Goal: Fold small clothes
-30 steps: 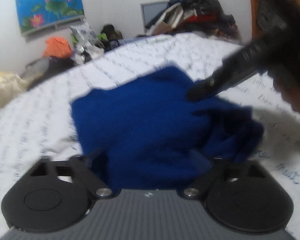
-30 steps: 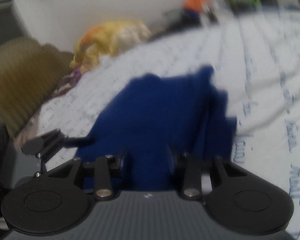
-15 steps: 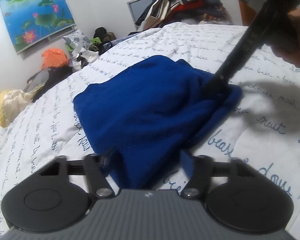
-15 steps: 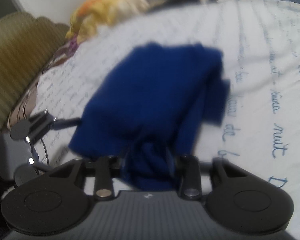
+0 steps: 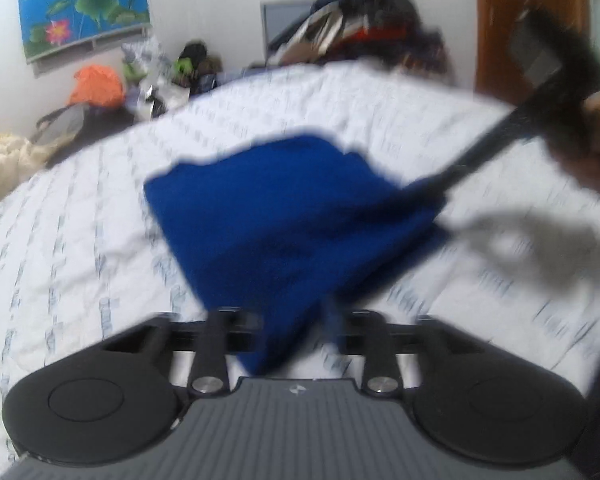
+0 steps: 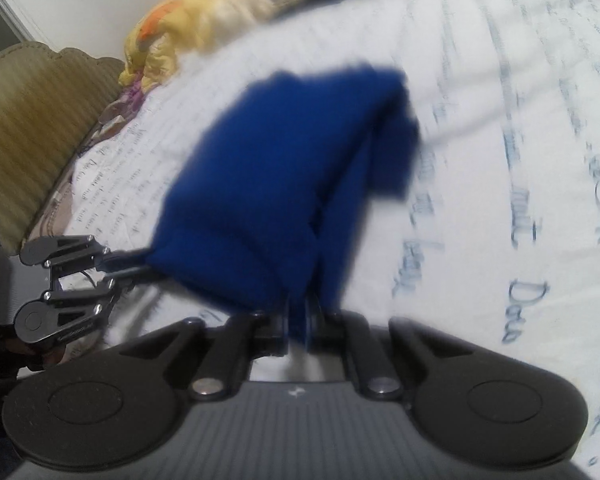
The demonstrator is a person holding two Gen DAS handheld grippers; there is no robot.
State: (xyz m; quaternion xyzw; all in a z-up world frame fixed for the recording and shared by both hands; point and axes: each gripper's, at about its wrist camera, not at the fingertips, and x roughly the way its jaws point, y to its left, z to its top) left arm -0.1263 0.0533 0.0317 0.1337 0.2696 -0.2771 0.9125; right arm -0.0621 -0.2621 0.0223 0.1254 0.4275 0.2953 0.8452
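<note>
A small blue garment [image 5: 292,216] lies partly folded on the white bed, its near edge lifted; it also shows in the right wrist view [image 6: 284,184]. My left gripper [image 5: 296,328] is shut on its near corner, the cloth running down between the fingers. My right gripper [image 6: 298,320] is shut tight on another corner of the garment. In the left wrist view the right gripper [image 5: 432,188] reaches in from the right and meets the cloth's right edge. In the right wrist view the left gripper [image 6: 140,260] holds the cloth's left corner. Both views are blurred.
The white bedspread [image 5: 80,240] with blue script covers the bed. Piled clothes [image 5: 360,36] and bags [image 5: 96,84] lie beyond its far edge. A yellow bundle [image 6: 188,28] and a tan headboard [image 6: 28,128] stand at the left of the right wrist view.
Both grippers have lifted their corners of the blue garment, so its near edge now hangs up off the bed. The right gripper's jaws have closed tighter on the cloth.
</note>
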